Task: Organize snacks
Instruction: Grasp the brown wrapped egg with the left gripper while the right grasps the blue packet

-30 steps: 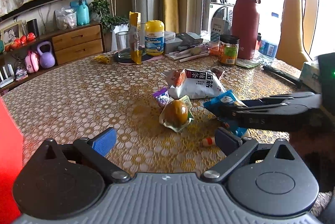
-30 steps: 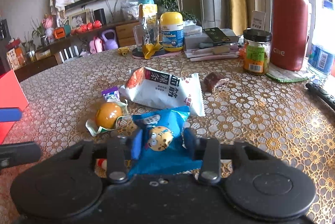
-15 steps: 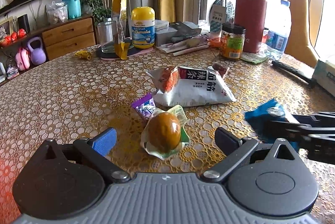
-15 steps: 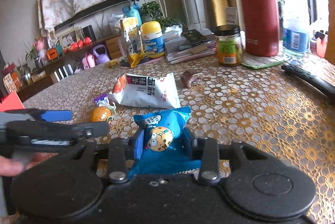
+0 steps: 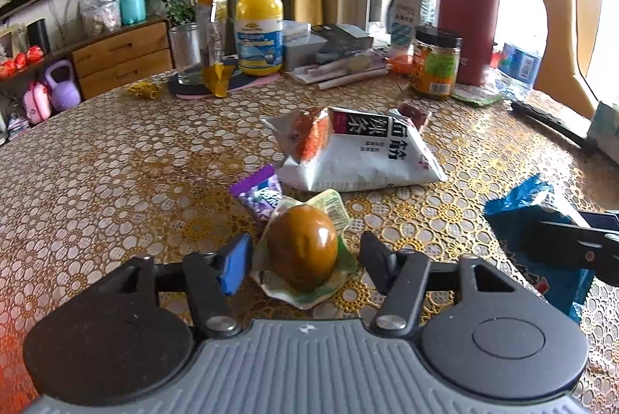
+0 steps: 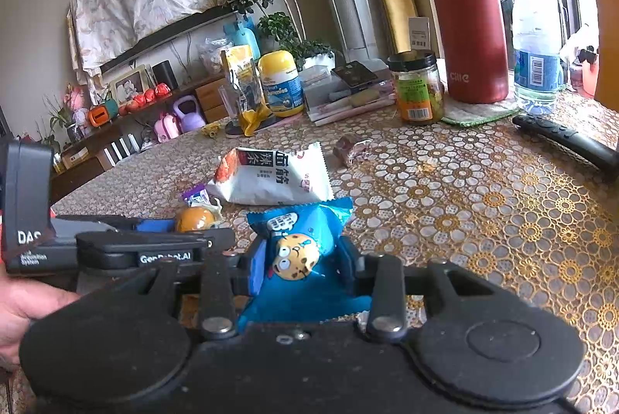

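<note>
A: Where's the egg?

B: The packaged brown egg (image 5: 302,247) lies on the desk (image 5: 116,174), right between the left gripper (image 5: 305,261)'s fingers. They have just been closing in, but a gap still shows on each side of it.

A: And the right gripper (image 6: 298,261)?

B: Its fingers sit narrow, clamped on the blue snack packet (image 6: 300,251), off to the right of the egg. The white snack bag (image 5: 361,153) and a small purple packet (image 5: 260,195) lie just behind the egg.
</note>
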`<act>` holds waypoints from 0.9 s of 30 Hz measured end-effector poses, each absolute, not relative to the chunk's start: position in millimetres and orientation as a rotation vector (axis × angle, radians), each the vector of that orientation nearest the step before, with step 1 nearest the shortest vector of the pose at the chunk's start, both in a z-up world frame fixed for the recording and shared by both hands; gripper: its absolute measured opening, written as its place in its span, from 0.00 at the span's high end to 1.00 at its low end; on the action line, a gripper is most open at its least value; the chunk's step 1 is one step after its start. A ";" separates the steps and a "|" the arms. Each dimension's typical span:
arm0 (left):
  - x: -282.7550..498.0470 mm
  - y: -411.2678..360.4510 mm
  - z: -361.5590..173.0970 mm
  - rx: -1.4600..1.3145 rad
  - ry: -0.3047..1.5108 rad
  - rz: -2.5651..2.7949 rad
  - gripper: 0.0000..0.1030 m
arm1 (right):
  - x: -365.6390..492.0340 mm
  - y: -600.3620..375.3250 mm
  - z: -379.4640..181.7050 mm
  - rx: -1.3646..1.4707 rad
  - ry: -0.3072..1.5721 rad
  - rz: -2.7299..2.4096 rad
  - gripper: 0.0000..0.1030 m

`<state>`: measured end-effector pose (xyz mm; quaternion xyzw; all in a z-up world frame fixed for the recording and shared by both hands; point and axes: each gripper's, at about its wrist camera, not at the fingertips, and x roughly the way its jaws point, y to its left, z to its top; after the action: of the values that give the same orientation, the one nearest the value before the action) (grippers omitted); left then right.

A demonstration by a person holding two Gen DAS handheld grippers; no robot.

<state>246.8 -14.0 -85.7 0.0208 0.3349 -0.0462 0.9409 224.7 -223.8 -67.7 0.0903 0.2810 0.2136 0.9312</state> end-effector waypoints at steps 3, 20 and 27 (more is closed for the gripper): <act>245.4 -11.5 -84.4 0.026 0.687 -0.099 0.48 | 222.8 -224.6 -67.0 0.187 0.572 0.437 0.64; 192.3 -7.7 -55.8 0.004 0.619 -0.108 0.52 | 204.4 -223.1 -57.6 0.188 0.560 0.440 0.64; 143.2 5.7 -28.2 -0.024 0.569 -0.073 0.52 | 186.9 -217.6 -48.8 0.192 0.545 0.461 0.64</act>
<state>143.2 5.7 -28.2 -0.0118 0.2804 -0.0360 0.9591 186.9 -217.6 -48.8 0.0938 0.2662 0.2251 0.9326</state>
